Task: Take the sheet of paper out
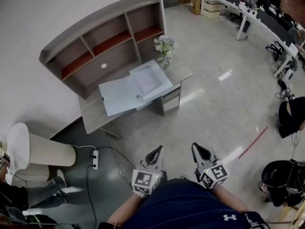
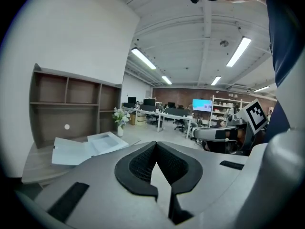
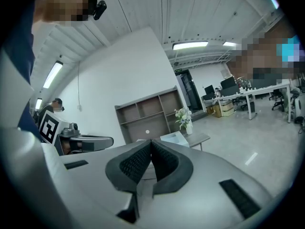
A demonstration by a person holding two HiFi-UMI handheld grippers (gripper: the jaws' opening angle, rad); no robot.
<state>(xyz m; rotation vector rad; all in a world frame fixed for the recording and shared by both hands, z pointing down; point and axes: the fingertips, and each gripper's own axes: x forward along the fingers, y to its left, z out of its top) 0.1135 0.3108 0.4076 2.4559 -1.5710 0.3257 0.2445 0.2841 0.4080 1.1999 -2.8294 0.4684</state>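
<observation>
An open white file box [image 1: 125, 93] lies on the grey desk [image 1: 90, 114] ahead, its lid flat to the left and its tray [image 1: 149, 79] to the right. A pale sheet of paper [image 1: 147, 81] rests in the tray. In the left gripper view the box [image 2: 88, 146] shows at lower left; in the right gripper view its tray [image 3: 174, 138] shows just past the jaws. My left gripper [image 1: 156, 153] and right gripper [image 1: 199, 150] are held close to my body, far from the desk. Both are shut with nothing between them.
A shelf unit [image 1: 102, 38] stands on the desk against the wall. A vase of flowers [image 1: 165, 46] sits at the desk's right end. A power strip [image 1: 95, 159] and cable lie on the floor, beside a white and beige bin [image 1: 35, 150]. Office desks [image 1: 259, 18] stand at right.
</observation>
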